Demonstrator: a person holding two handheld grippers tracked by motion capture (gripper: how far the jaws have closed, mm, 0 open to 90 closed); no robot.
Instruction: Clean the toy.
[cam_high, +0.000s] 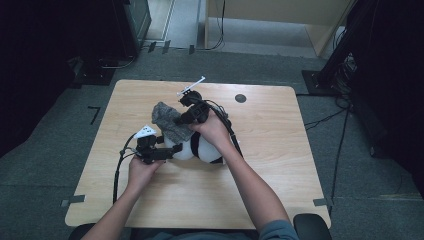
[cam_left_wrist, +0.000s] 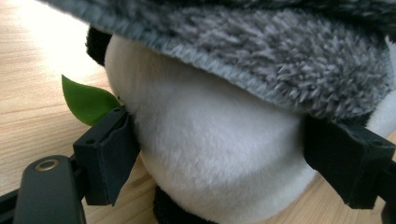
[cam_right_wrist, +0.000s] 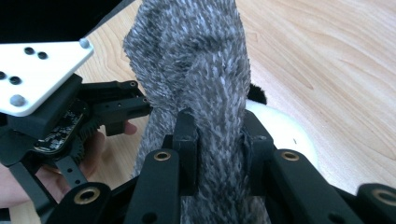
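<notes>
Left hand-held gripper (cam_left_wrist: 219, 154) clamps the white-and-black plush panda toy (cam_left_wrist: 210, 158); right hand-held gripper (cam_right_wrist: 217, 149), at its twelve o'clock, pinches the grey fuzzy cloth (cam_right_wrist: 196, 70).

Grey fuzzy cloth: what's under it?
The grey cloth drapes over a white-and-black plush toy, whose white side shows between the left tongs. The toy's top is covered. Right tongs pinch the cloth.

Dim, dark-edged high view; gripper views brighter, close fur slightly blurred.
</notes>
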